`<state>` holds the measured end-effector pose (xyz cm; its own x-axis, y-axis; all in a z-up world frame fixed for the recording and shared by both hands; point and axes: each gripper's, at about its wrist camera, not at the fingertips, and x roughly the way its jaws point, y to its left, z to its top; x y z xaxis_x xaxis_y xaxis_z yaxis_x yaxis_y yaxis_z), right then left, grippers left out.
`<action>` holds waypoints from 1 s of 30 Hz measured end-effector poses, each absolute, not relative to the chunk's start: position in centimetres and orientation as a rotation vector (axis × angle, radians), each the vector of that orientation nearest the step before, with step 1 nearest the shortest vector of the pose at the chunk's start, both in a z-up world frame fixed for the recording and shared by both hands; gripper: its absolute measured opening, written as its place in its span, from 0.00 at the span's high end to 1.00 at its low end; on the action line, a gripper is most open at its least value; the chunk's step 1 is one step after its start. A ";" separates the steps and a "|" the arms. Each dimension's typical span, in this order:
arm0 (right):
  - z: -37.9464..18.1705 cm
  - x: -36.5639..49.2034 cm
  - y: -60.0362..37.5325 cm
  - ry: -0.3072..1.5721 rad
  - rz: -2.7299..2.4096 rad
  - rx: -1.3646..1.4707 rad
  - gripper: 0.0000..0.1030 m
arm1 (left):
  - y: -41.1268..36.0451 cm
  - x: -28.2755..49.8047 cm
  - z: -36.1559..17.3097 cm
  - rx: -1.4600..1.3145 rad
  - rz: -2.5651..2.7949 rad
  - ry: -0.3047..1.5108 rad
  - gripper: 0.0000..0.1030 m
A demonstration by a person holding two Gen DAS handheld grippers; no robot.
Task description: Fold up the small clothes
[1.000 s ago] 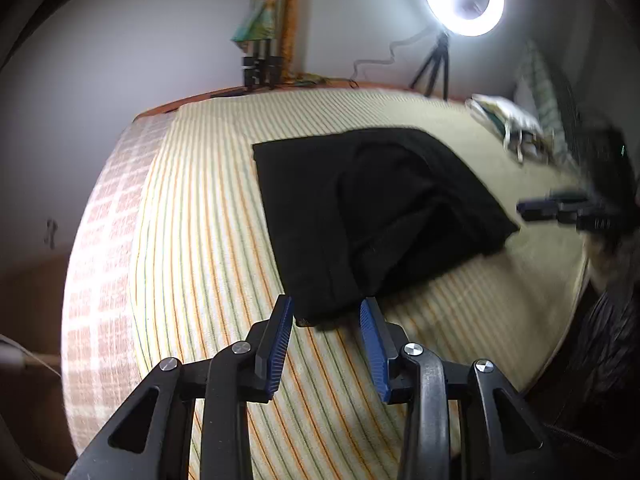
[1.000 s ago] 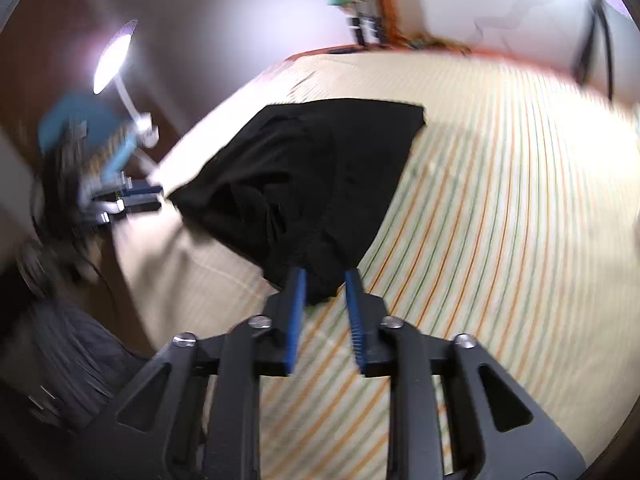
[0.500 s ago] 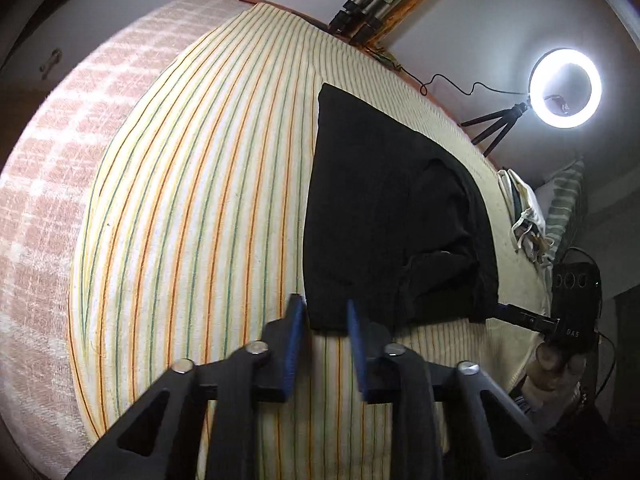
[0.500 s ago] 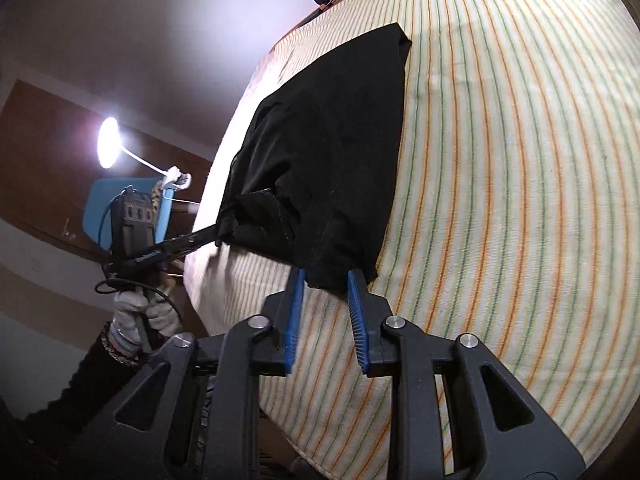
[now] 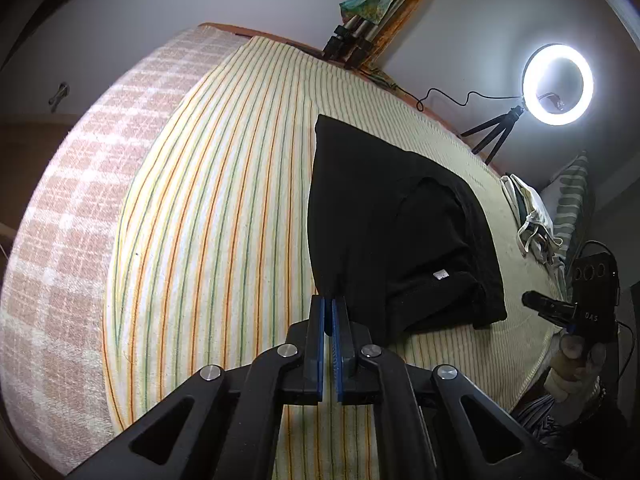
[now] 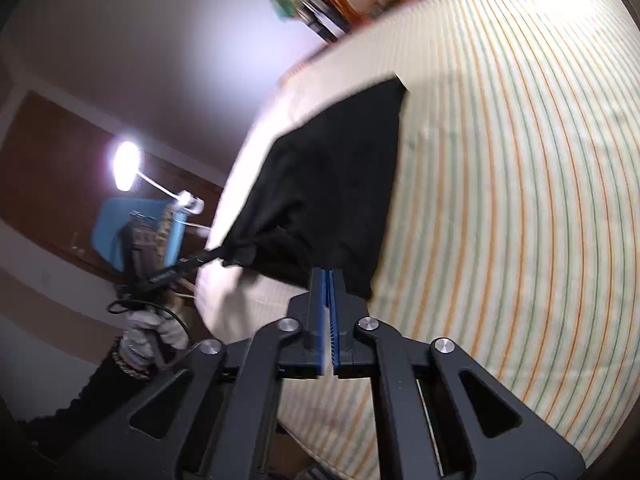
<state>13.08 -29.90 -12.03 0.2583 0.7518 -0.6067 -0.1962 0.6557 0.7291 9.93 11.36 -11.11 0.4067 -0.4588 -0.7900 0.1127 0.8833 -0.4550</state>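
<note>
- The left gripper (image 5: pixel 330 312) is pinching a near corner of the black garment (image 5: pixel 384 224), its blue pads (image 5: pixel 318 320) pressed together on the cloth.
- The right gripper (image 6: pixel 329 292) is clamping the garment's (image 6: pixel 336 184) near edge by another corner, its pads (image 6: pixel 318 300) closed on the fabric.
- In the right wrist view the left gripper (image 6: pixel 218 255) is tugging its corner out past the bed's edge, and the cloth is bunching there.
- In the left wrist view the right gripper (image 5: pixel 536 302) is showing at the right, just beside the garment's near right corner; whether it is touching the cloth cannot be told from this view.
- The garment is lying on the striped bedsheet (image 5: pixel 224 208), by the bed's near edge, partly folded, with a white tag (image 5: pixel 441 275) showing on the upper layer.
- A checked blanket (image 5: pixel 68 216) is covering the bed's left side.
- A ring light (image 5: pixel 557 84) on a tripod is glowing past the far edge, with light cloths (image 5: pixel 528 216) piled near the right edge.
- The right wrist view is blurring.
</note>
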 end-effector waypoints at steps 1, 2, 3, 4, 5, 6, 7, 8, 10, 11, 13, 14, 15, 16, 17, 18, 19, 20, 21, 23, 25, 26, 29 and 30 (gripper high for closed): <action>-12.5 13.1 -29.7 1.160 0.682 0.583 0.75 | 11.2 10.0 -11.3 -0.348 -0.370 1.103 1.00; -12.9 13.1 -29.5 1.167 0.670 0.587 0.63 | 11.0 10.1 -11.3 -0.342 -0.371 1.105 1.00; -13.3 13.0 -29.3 1.174 0.668 0.594 0.61 | 10.9 10.1 -11.3 -0.338 -0.375 1.106 1.00; -13.8 13.2 -28.9 1.192 0.675 0.606 0.61 | 10.8 10.1 -11.3 -0.334 -0.377 1.106 1.00; -14.2 13.3 -28.6 1.207 0.680 0.617 0.61 | 10.7 10.2 -11.2 -0.331 -0.378 1.104 1.00; -14.6 13.4 -28.4 1.216 0.676 0.623 0.61 | 10.7 10.2 -11.2 -0.328 -0.378 1.104 1.00; -14.8 13.5 -28.3 1.214 0.677 0.634 0.61 | 10.7 10.3 -11.2 -0.327 -0.377 1.103 1.00; -15.0 13.6 -28.4 1.206 0.686 0.652 0.63 | 10.8 10.4 -11.2 -0.325 -0.374 1.104 1.00; -15.0 13.9 -28.7 1.192 0.699 0.681 0.87 | 10.7 10.6 -11.3 -0.316 -0.372 1.104 1.00; -14.9 14.2 -29.0 1.185 0.701 0.692 0.92 | 10.7 10.6 -11.3 -0.309 -0.371 1.103 1.00; -14.4 14.3 -29.8 1.165 0.711 0.721 0.94 | 10.7 10.6 -11.1 -0.306 -0.374 1.098 1.00; -13.9 14.3 -30.3 1.154 0.718 0.740 0.94 | 10.8 10.6 -10.9 -0.309 -0.377 1.094 1.00; -13.5 14.4 -30.8 1.144 0.729 0.762 0.95 | 10.9 10.5 -10.5 -0.317 -0.382 1.084 1.00; -12.9 14.3 -31.3 1.129 0.749 0.795 0.95 | 11.1 10.3 -10.2 -0.320 -0.388 1.072 1.00; -12.5 14.2 -31.5 1.122 0.758 0.808 0.95 | 11.0 10.0 -9.8 -0.295 -0.382 1.058 1.00; -12.5 14.2 -31.7 1.132 0.762 0.806 0.95 | 10.9 10.0 -10.0 -0.261 -0.372 1.059 1.00; -13.0 14.1 -31.6 1.150 0.758 0.802 0.95 | 10.7 9.9 -10.5 -0.231 -0.363 1.077 1.00; -13.6 14.1 -31.4 1.175 0.742 0.790 0.95 | 10.8 9.9 -11.2 -0.235 -0.356 1.100 1.00; -14.4 14.2 -31.1 1.208 0.717 0.762 0.95 | 10.8 9.9 -11.7 -0.243 -0.353 1.122 1.00; -15.6 14.1 -30.5 1.256 0.709 0.733 0.95 | 10.6 9.8 -11.7 -0.226 -0.351 1.121 1.00; -15.4 14.2 -29.7 1.279 0.702 0.654 0.93 | 10.6 9.7 -11.3 -0.217 -0.349 1.108 1.00; -15.1 14.2 -29.5 1.277 0.692 0.608 0.92 | 10.7 9.6 -11.2 -0.219 -0.348 1.112 0.99; -13.8 14.1 -29.2 1.248 0.648 0.457 0.89 | 10.9 9.3 -11.1 -0.189 -0.318 1.122 0.90; -13.1 14.1 -29.3 1.221 0.637 0.427 0.84 | 11.0 9.1 -10.8 -0.192 -0.317 1.116 0.85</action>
